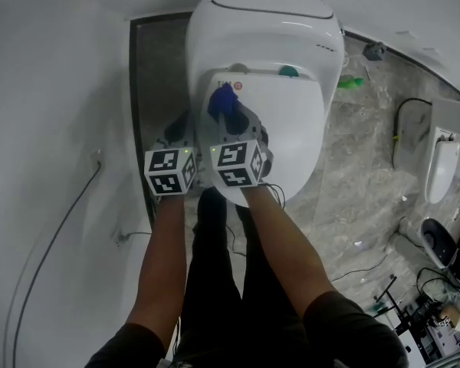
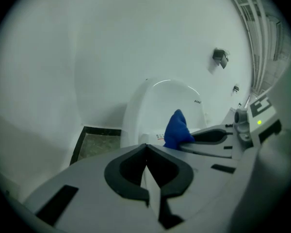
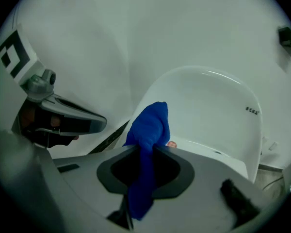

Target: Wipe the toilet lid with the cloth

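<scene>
Plainly, the cloth is in hand but the wiping looks barely begun. The right gripper [image 3: 145, 152] has its fingers [image 3: 184, 171] clamped on the blue cloth [image 3: 148, 130], which bunches up out of the tips and also hangs back between them. In the head view the cloth [image 1: 222, 100] sits at about ten o'clock on the closed toilet lid [image 1: 291, 136], near its hinge end. Whether the fabric presses on the lid or hovers just above it cannot be told.

The left gripper [image 2: 146, 147] has its fingers [image 2: 121, 171] shut tight with nothing between them. It hangs off the lid's edge at about eight o'clock, close beside the right gripper, and seems to take no part in the wipe.

The white lid shows no streaks or damp marks, so nothing tells what has been covered. By my reading the whole sweep from ten o'clock across to the front edge at five o'clock is left to do.
</scene>
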The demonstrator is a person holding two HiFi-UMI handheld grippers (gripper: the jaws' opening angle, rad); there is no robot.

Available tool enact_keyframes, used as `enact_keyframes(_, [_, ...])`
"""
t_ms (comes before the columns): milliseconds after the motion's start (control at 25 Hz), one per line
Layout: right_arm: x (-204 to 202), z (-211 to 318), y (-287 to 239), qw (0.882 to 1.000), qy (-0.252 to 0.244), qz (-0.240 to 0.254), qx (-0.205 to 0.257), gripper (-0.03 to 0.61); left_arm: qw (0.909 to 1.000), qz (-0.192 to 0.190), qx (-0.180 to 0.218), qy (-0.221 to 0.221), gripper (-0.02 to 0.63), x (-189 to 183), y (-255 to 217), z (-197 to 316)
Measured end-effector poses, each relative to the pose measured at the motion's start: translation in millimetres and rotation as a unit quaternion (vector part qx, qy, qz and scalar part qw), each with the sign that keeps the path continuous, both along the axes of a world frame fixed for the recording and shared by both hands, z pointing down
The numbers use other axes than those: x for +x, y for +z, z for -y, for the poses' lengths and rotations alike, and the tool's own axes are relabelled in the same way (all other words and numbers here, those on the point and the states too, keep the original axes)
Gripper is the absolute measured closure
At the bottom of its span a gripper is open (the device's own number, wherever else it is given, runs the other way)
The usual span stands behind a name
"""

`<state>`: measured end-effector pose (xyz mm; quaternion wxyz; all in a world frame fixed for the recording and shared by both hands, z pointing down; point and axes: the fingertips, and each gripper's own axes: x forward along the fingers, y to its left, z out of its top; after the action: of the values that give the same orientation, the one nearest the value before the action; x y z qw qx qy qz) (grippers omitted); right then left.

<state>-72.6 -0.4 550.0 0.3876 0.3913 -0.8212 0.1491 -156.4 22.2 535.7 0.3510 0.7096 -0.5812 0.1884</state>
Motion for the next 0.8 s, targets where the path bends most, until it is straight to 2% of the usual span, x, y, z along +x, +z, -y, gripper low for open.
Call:
enact_keyframes(160, [-27.1, -18.0, 25.0, 0.998, -0.043, -0.039, -0.018, 0.515, 0.9999, -0.006, -0.004, -0.008, 0.603, -11.2, 6.2, -12.2])
enact_keyframes(280, [-30.5, -18.9, 31.9, 0.995, -0.066, -0.069, 0.000, 0.515, 0.9998, -0.006, -0.014, -0.010, 0.603, -13.2, 11.9, -22.3])
enact_keyframes(400, [-26.4, -16.4, 30.7, 0.994, -0.072, -0.075, 0.017, 0.515, 0.9997, -0.009, -0.022, -0.010, 0.603, -10.1, 16.7, -28.8])
enact_keyframes(600, [3.3, -5.5, 23.5, 0.996, -0.032, -0.069, 0.042, 0.515, 0.9996, -0.001, -0.026, 0.005, 0.603, 7.1, 17.4, -27.2])
enact_keyframes(800, [66.5, 7.8, 18.8, 0.995, 0.040, -0.071, 0.059, 0.515, 0.9991, 0.002, -0.028, 0.032, 0.603, 42.0, 16.6, -13.6])
